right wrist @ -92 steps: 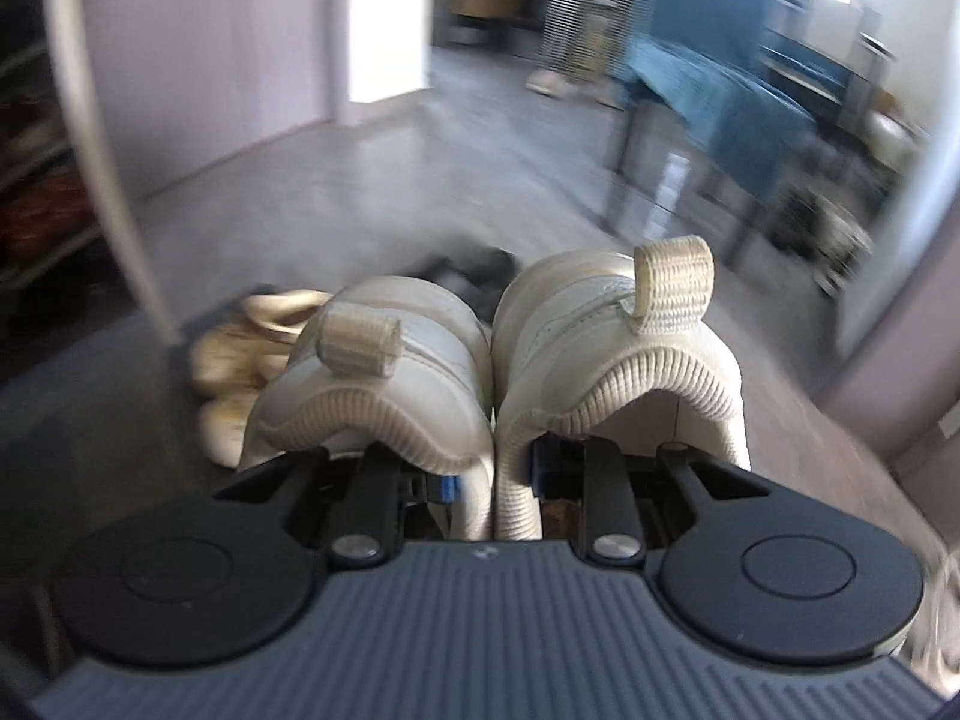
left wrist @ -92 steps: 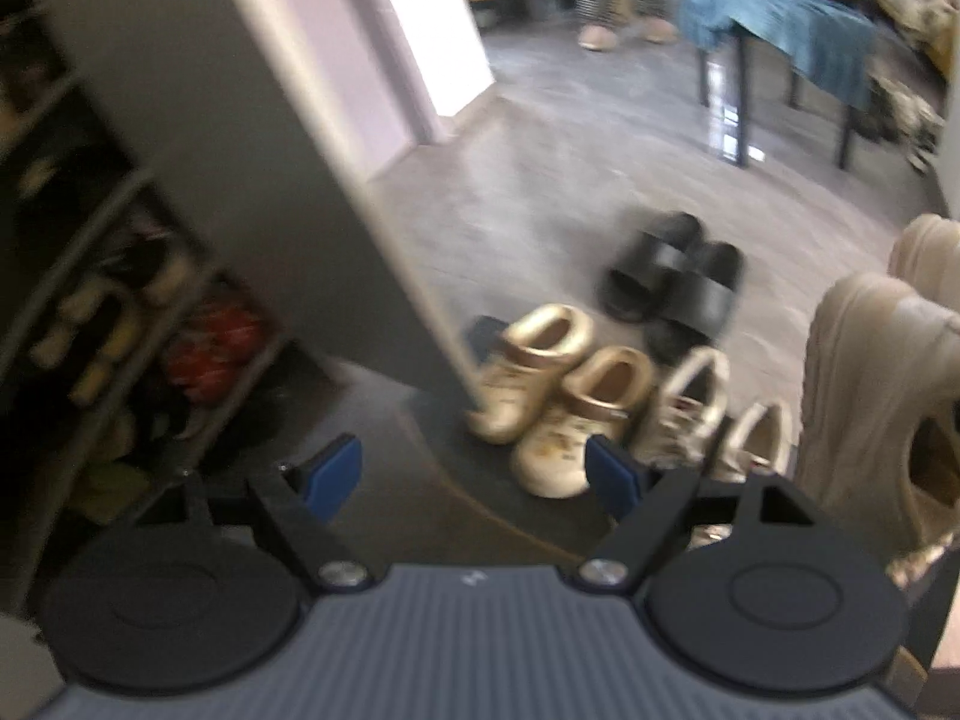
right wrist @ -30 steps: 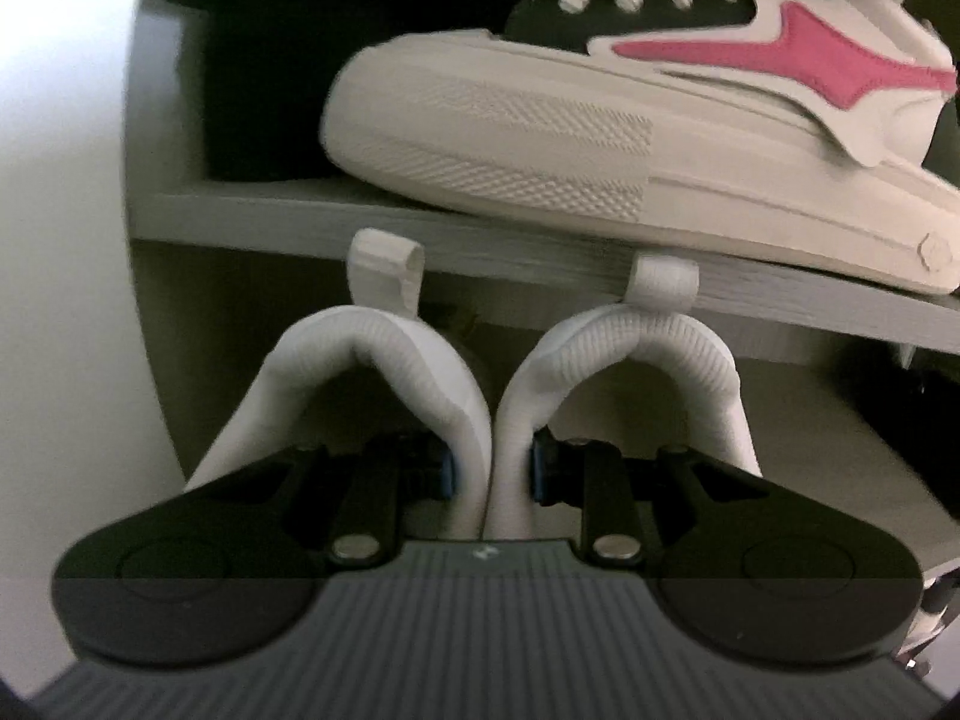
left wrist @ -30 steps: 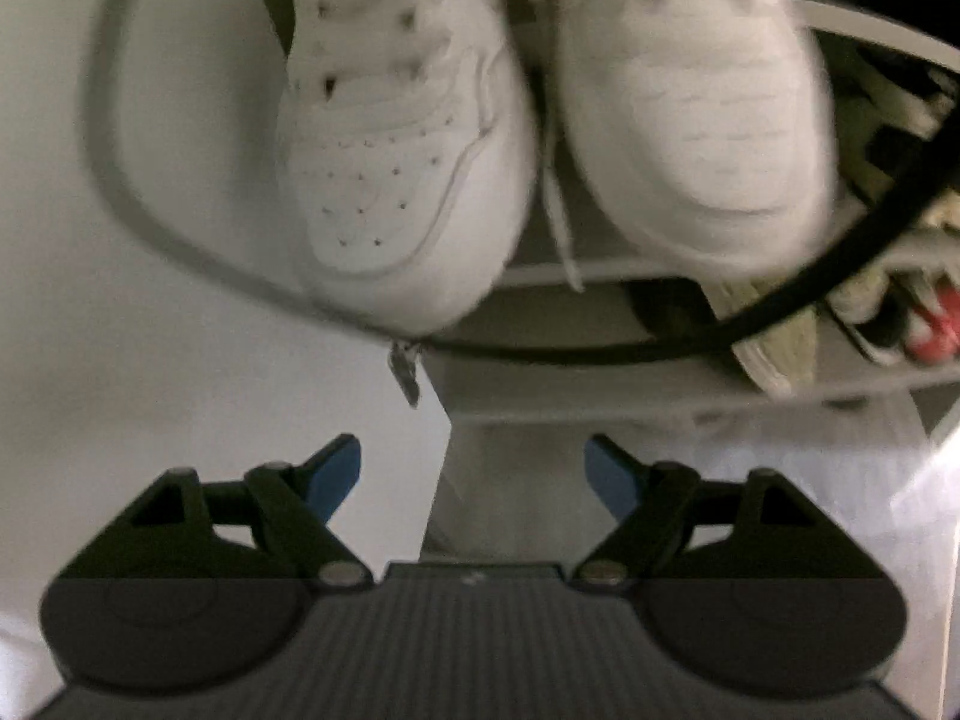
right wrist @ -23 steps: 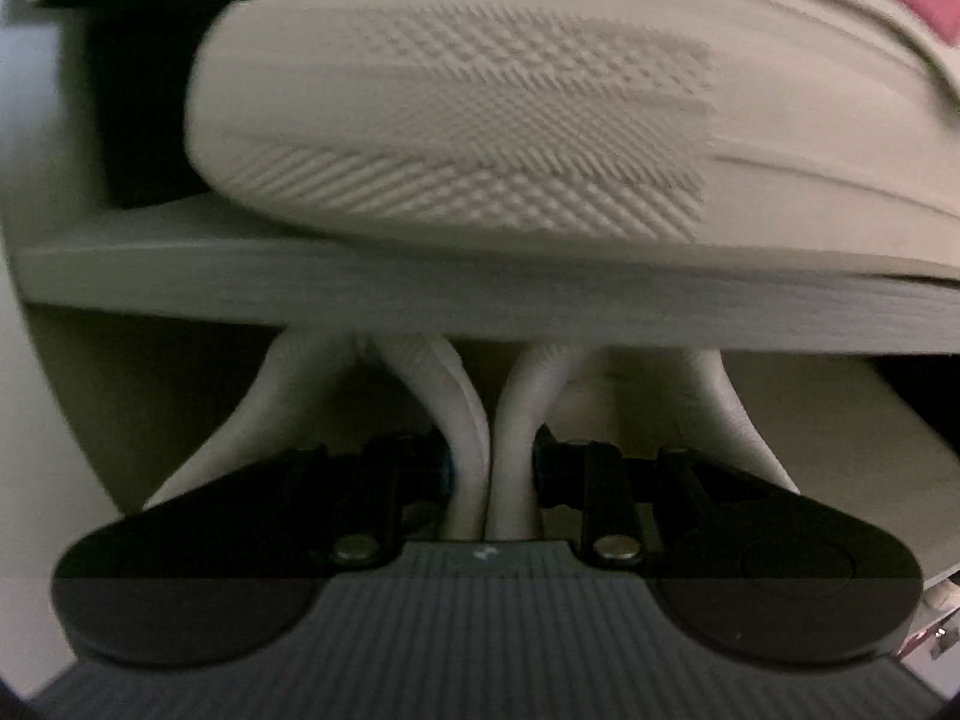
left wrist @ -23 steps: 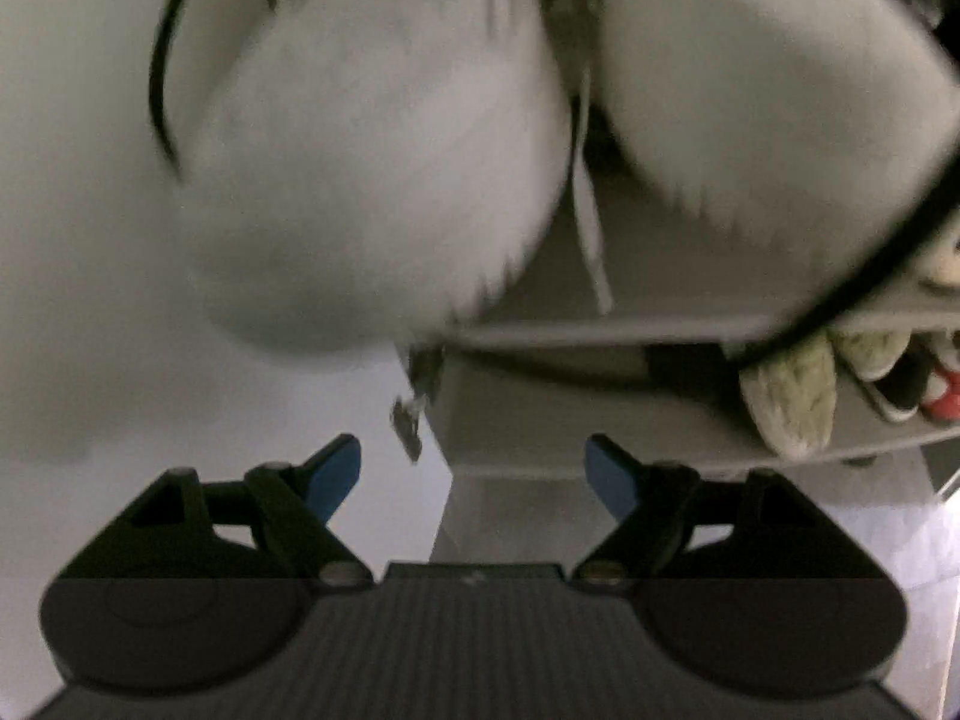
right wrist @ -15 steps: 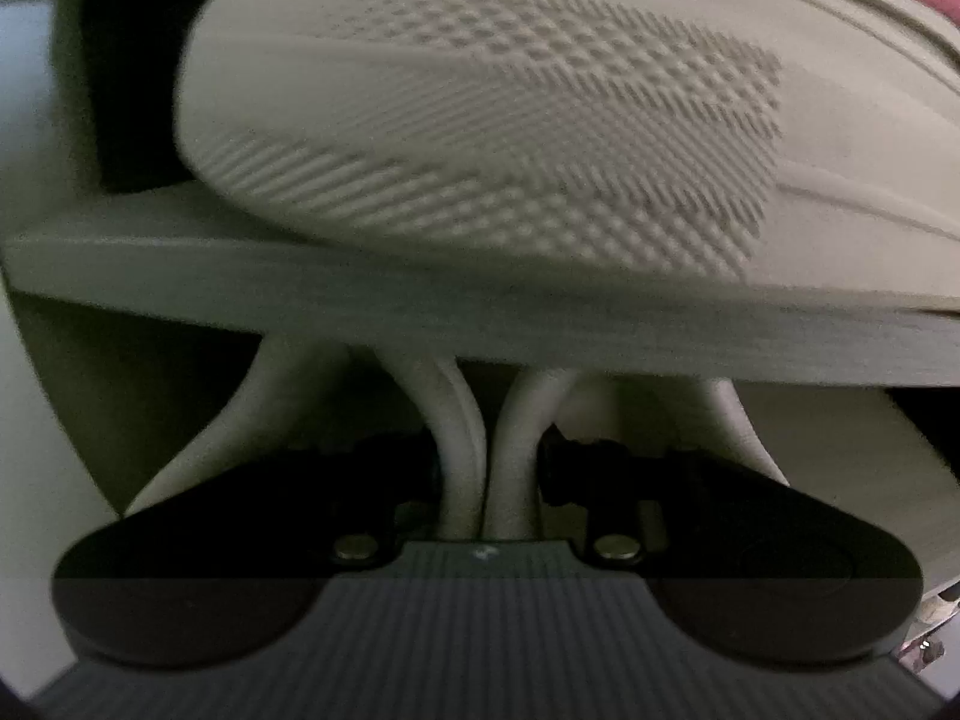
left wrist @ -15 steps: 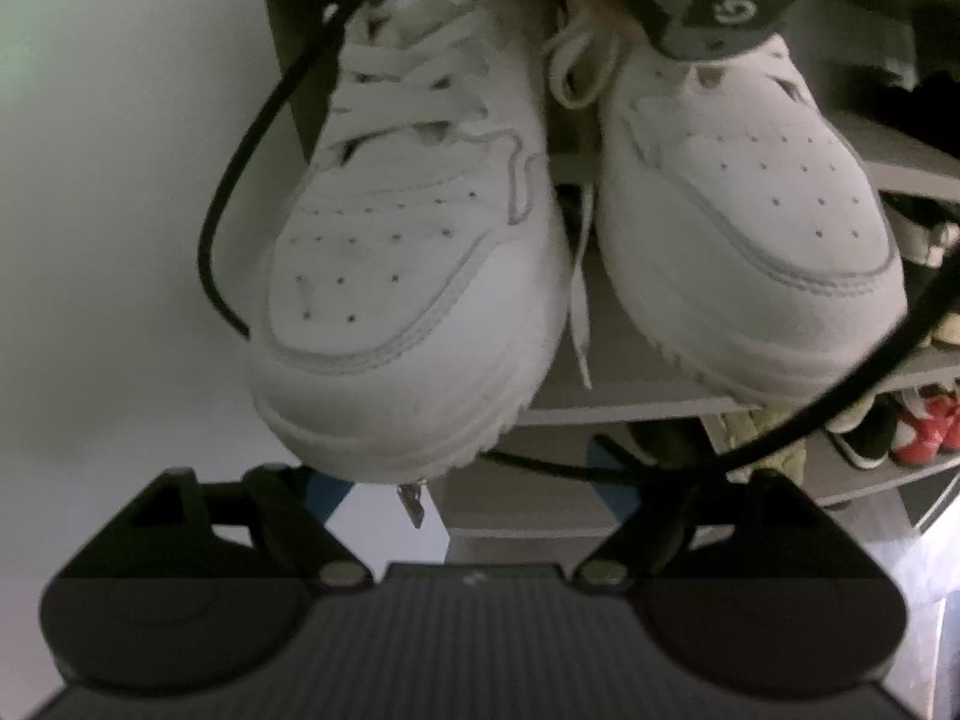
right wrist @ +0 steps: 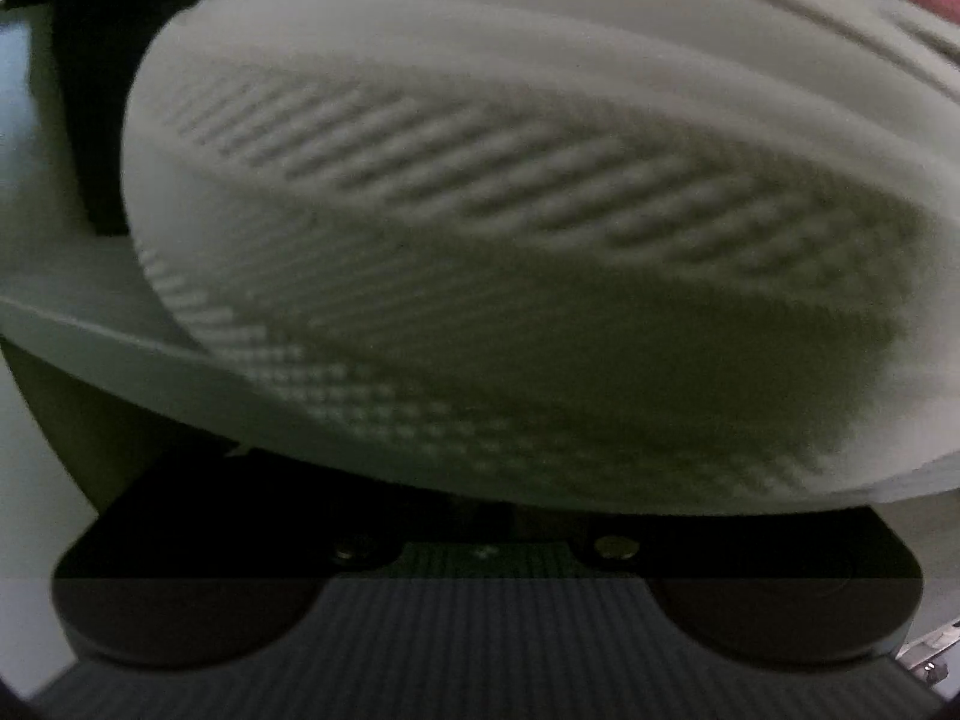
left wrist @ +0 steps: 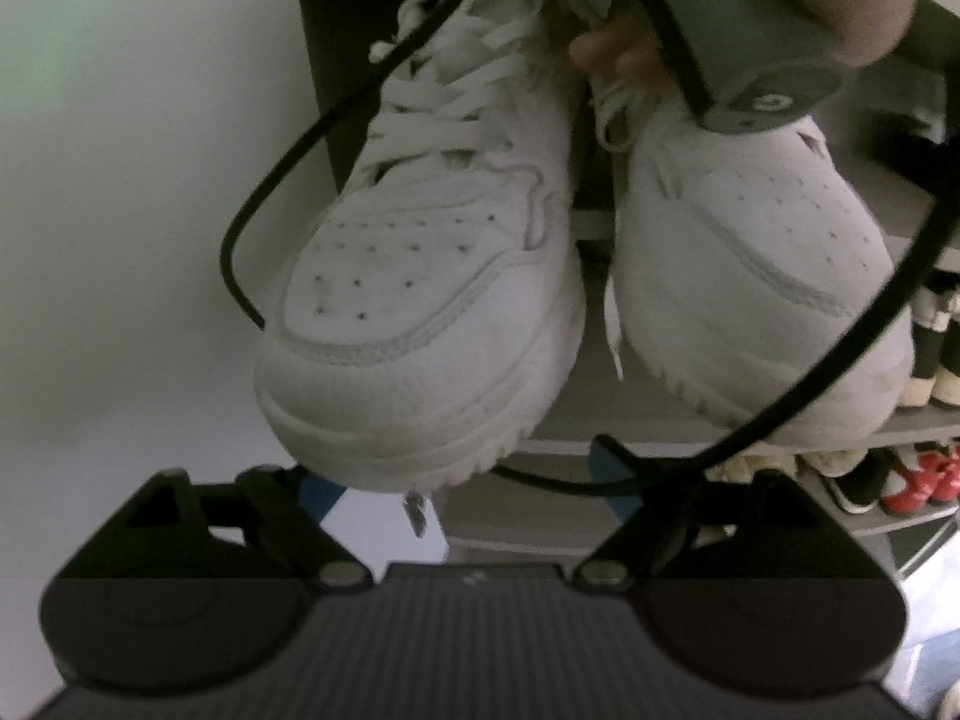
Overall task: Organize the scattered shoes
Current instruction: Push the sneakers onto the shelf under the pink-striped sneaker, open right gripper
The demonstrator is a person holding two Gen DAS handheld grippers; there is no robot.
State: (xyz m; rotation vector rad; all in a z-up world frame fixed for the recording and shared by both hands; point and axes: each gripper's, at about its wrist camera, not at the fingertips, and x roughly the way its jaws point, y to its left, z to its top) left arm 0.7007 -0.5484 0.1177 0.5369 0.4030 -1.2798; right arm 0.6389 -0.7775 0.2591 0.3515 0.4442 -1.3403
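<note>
Left wrist view looks up at a pair of white sneakers (left wrist: 420,276) standing toe-out on a grey shelf (left wrist: 594,414), the left-hand shoe's toe overhanging the shelf edge at twelve o'clock above the left gripper (left wrist: 462,492). Its blue-padded fingers (left wrist: 609,462) are spread wide with nothing between them, pointing under the shelf edge. At one o'clock a bare hand (left wrist: 618,42) wraps a grey tool body (left wrist: 756,42) over the right-hand sneaker, and a black cable (left wrist: 888,324) loops down in front of the shoes. At three o'clock, red shoes (left wrist: 918,480) sit on a lower shelf.

Right wrist view is nearly filled by the ribbed sole edge of a white shoe with a pink stripe (right wrist: 516,240), blurred and very close, resting on a grey shelf board (right wrist: 78,300). The right gripper (right wrist: 480,516) lies in dark shadow under it; whether it is clenched or released cannot be told.
</note>
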